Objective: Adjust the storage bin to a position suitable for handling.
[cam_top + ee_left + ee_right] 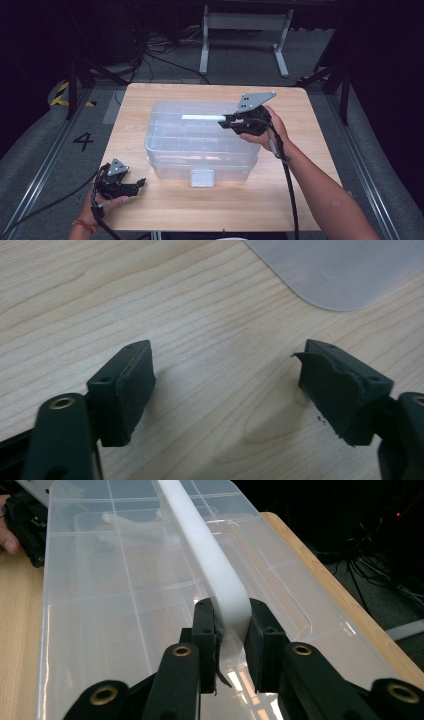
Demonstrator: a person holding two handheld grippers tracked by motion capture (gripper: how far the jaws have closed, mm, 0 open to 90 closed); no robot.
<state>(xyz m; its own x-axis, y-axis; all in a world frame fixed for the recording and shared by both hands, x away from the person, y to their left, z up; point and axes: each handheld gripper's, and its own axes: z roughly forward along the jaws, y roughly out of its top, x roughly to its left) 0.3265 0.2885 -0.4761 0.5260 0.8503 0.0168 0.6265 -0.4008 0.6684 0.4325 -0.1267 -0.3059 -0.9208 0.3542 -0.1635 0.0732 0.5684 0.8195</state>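
The right gripper (pixel 232 630) is clamping the white handle (pixel 210 555) of the clear box (pixel 165 145) mid-table, which looks light, stiff and slippery, while the left gripper (pixel 227 390) is idling open by the near-left corner.

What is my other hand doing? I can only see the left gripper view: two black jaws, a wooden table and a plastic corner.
Observer: Your right gripper has its jaws shut on the white handle on top of a clear plastic box.
Operator: Is the plastic corner part of that box?
Observer: Most likely. In the high view the box stands mid-table, and your left gripper, jaws open and holding nothing, sits near its front left corner.
Operator: Is the box open?
Observer: No, the lid lies on the box, and a small latch sits at the middle of the front.
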